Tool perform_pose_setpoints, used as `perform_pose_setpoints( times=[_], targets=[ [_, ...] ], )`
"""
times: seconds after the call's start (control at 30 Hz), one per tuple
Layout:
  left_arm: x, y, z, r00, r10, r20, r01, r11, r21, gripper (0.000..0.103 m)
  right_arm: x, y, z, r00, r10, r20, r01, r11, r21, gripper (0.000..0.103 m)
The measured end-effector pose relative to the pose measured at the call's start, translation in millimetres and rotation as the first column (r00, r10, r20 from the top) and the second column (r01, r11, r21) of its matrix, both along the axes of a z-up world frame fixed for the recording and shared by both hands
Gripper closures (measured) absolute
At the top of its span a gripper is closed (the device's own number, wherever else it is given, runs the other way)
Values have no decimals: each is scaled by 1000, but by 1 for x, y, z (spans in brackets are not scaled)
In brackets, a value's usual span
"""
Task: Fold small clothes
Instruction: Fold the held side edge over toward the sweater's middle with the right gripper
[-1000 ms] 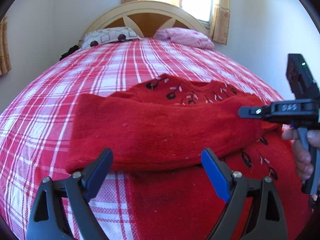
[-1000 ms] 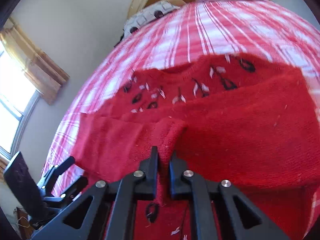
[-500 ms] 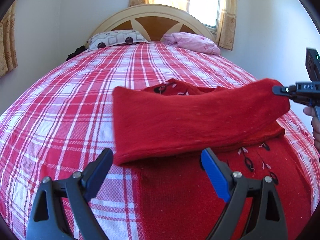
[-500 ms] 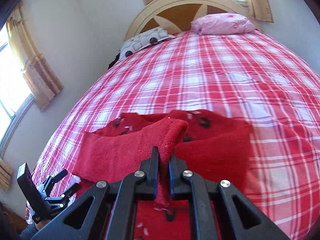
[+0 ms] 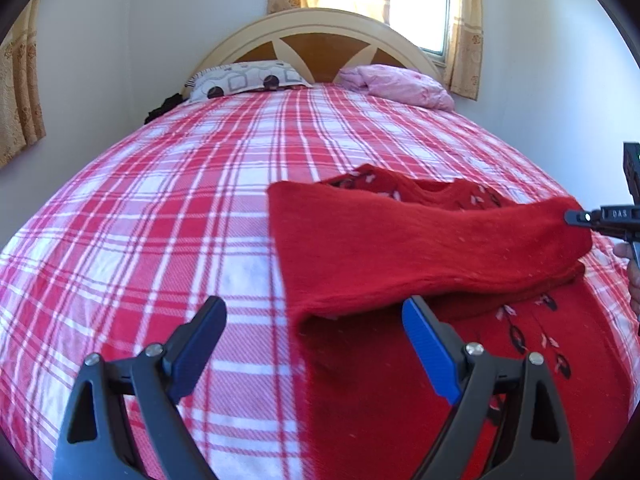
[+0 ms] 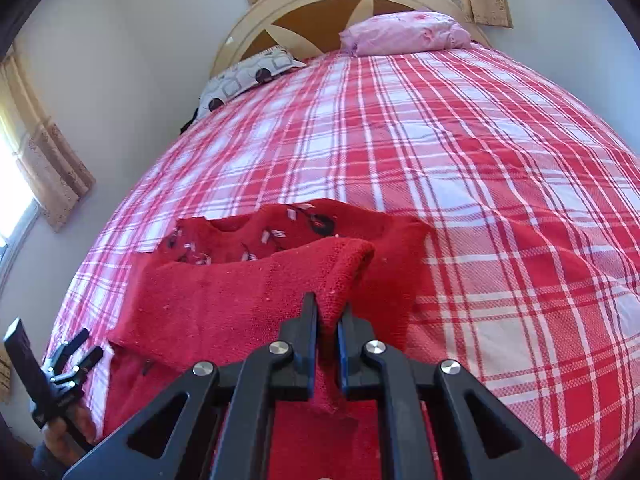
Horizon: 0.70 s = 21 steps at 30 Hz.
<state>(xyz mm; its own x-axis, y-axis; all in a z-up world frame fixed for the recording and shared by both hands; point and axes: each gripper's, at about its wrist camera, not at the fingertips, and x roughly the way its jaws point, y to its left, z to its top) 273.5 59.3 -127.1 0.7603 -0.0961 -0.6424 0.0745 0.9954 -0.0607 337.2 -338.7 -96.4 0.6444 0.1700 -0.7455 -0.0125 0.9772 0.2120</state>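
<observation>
Folded sweater [image 5: 420, 252] edge now dragged rightward; right gripper [image 6: 328, 332] pinching corner, left gripper [image 5: 316, 344] spread, empty. Soft, floppy knit: hold corners.

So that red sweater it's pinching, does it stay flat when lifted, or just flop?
Probably flops: the red sweater drapes and sags from where the right gripper pinches it. It looks thick and knitted, so likely weighty for cloth. The fuzzy weave probably grips rather than slips. The left gripper hangs open, holding nothing.

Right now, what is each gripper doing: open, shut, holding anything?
Left gripper: open, holding nothing, above the bedspread.
Right gripper: shut on a fold of the red sweater.
</observation>
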Motion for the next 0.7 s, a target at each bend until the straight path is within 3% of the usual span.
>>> perform_pose_setpoints(
  times=[0.17,0.27,0.33,0.47,0.57,0.63,0.7],
  targets=[
    [17,2,-4,999,29,-39,-26,997,75,11,8,-15,-23,998,6,-56,-4,1000,31,95],
    [20,4,-11,997,35,-66,-28,995,99,11,10,-15,-35,996,25,-85,-25,1000,6,94],
    [19,2,-15,996,47,-82,-33,987,157,11,7,-18,-38,997,16,-80,-17,1000,-9,94],
    [12,6,-9,997,42,-70,-32,989,143,11,0,-25,-33,998,4,-68,-3,1000,11,93],
    [6,2,8,999,36,-16,-33,990,136,11,-8,-19,-21,999,-17,-38,15,998,-55,93],
    [5,-5,13,1000,8,-5,-7,990,143,8,-17,-13,-12,999,-33,-17,32,996,-78,93],
    [5,-17,13,999,-49,3,47,984,171,5,-27,-3,-1,1000,-20,-2,20,999,-38,93]
  ],
)
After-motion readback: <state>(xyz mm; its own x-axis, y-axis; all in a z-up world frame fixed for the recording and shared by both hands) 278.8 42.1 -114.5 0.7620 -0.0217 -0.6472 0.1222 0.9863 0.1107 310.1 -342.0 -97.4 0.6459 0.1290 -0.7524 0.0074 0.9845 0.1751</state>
